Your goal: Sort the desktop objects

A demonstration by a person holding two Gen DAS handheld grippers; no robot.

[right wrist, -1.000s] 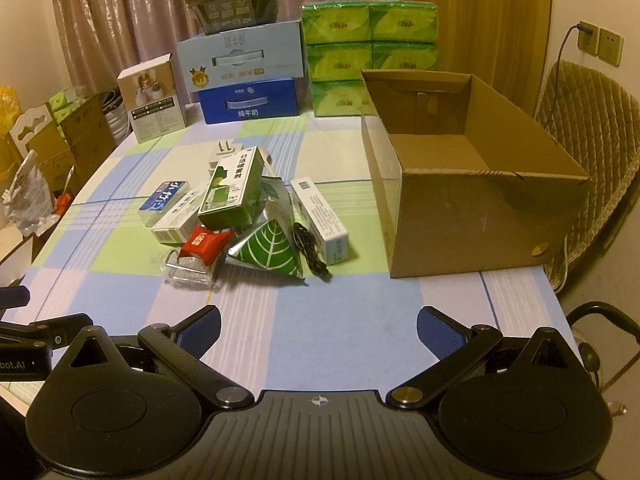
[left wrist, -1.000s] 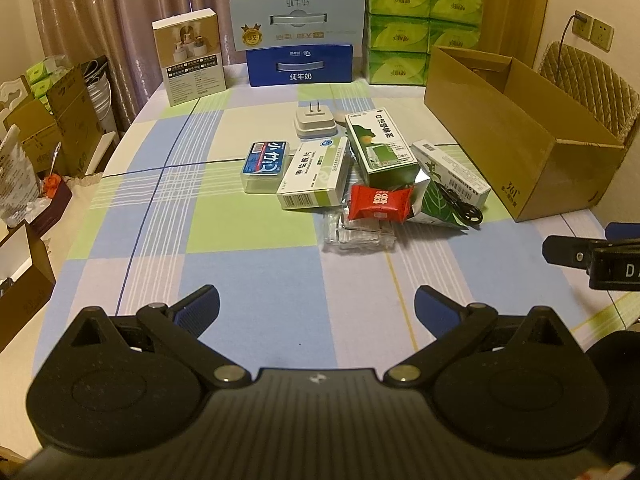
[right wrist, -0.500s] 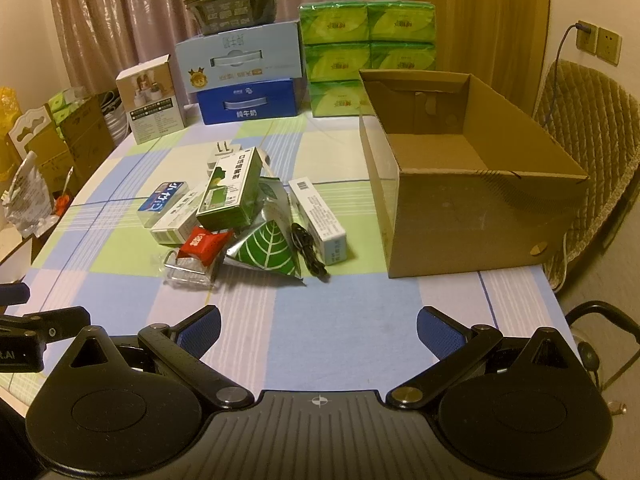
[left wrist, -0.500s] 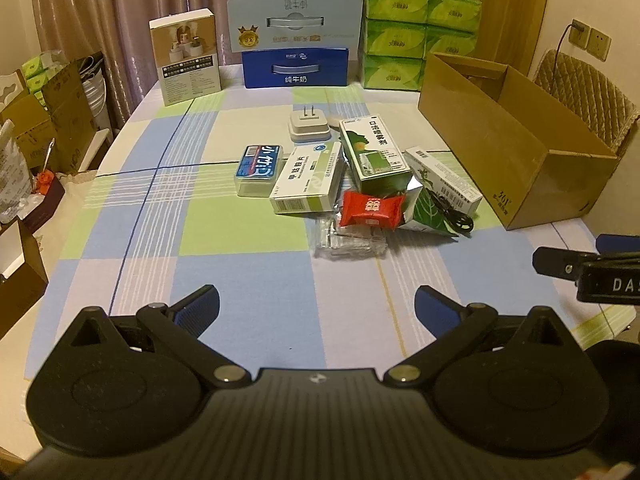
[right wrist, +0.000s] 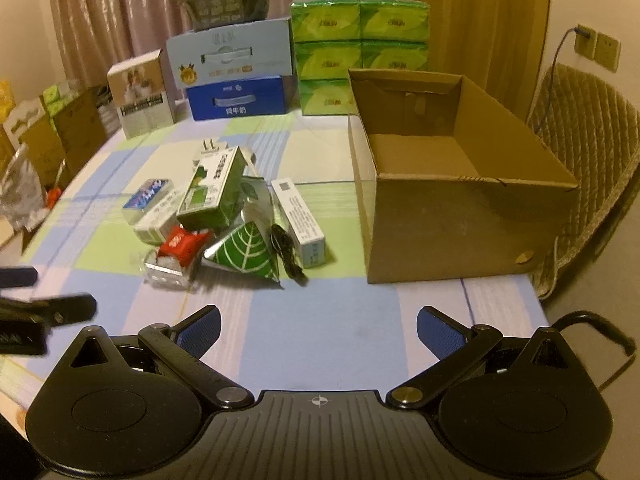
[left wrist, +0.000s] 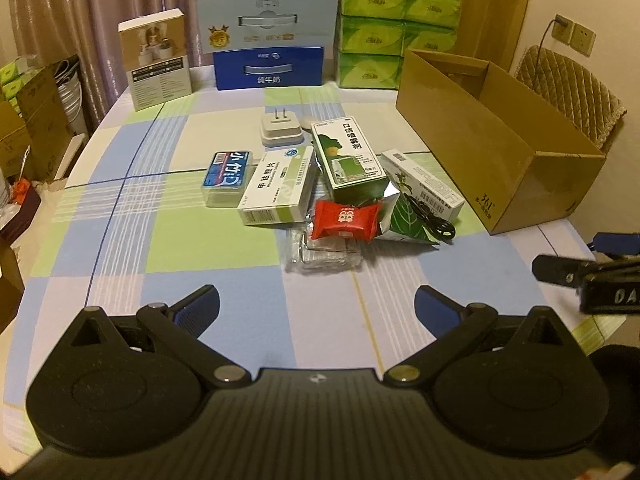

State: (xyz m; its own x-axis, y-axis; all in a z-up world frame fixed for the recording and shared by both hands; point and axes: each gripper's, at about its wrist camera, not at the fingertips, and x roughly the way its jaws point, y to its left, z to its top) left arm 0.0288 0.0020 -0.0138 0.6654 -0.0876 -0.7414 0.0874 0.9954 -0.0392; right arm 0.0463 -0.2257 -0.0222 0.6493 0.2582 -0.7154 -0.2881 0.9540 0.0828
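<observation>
A pile of small objects lies mid-table: a red snack packet (left wrist: 345, 220), a green spray box (left wrist: 349, 158), a white-green medicine box (left wrist: 278, 188), a blue-labelled clear case (left wrist: 227, 174), a white plug adapter (left wrist: 280, 130), a long white box (left wrist: 422, 184), a green leaf pouch (right wrist: 243, 254) and a black cable (right wrist: 286, 250). An open, empty cardboard box (right wrist: 460, 184) stands to their right. My left gripper (left wrist: 316, 306) is open and empty, above the near table, short of the pile. My right gripper (right wrist: 318, 326) is open and empty, near the front edge.
At the table's back stand a white product box (left wrist: 158, 64), stacked blue milk cartons (left wrist: 266, 40) and green tissue packs (left wrist: 396, 32). A padded chair (right wrist: 588, 152) is right of the table. Cardboard boxes and clutter (left wrist: 24, 120) sit on the floor at left.
Both grippers have drawn back and shifted a little, so the pile looks slightly farther off. Neither gripper's jaws moved. The objects on the table have not moved.
</observation>
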